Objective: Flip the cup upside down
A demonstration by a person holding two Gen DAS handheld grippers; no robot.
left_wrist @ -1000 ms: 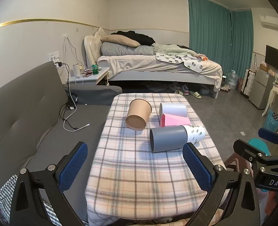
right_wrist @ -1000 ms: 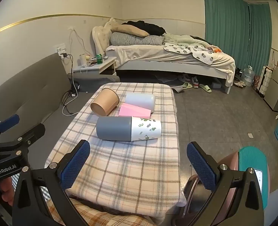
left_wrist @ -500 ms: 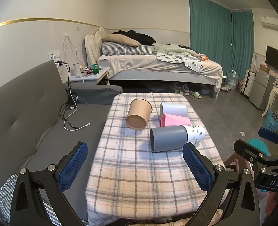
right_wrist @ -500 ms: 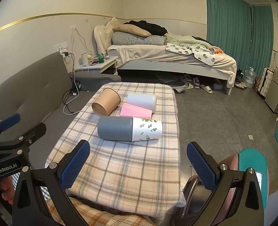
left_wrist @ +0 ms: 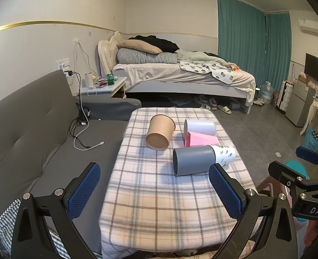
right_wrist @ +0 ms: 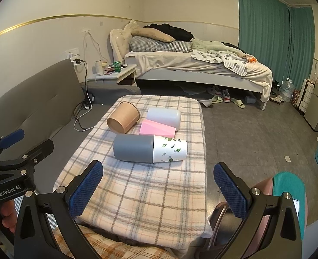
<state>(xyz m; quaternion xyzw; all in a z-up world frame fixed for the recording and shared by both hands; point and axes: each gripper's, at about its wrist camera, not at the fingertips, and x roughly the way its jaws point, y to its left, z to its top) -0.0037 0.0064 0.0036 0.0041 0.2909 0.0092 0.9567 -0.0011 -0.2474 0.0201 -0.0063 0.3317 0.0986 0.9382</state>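
While cups lie sideways, leaf-print cup half-sleeved

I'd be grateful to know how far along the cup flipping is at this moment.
Nothing looks done: the brown paper cup, the grey cup mated with the leaf-print cup, the white cup and the pink cup all lie on their sides on the checked tablecloth. Nothing is in hand: left gripper and right gripper are open, short of the cups. Grasping and upending remain.

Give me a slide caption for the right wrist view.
Open right tongs face a checked tablecloth where a grey cup, leaf-print white cup and brown paper cup lie sideways.
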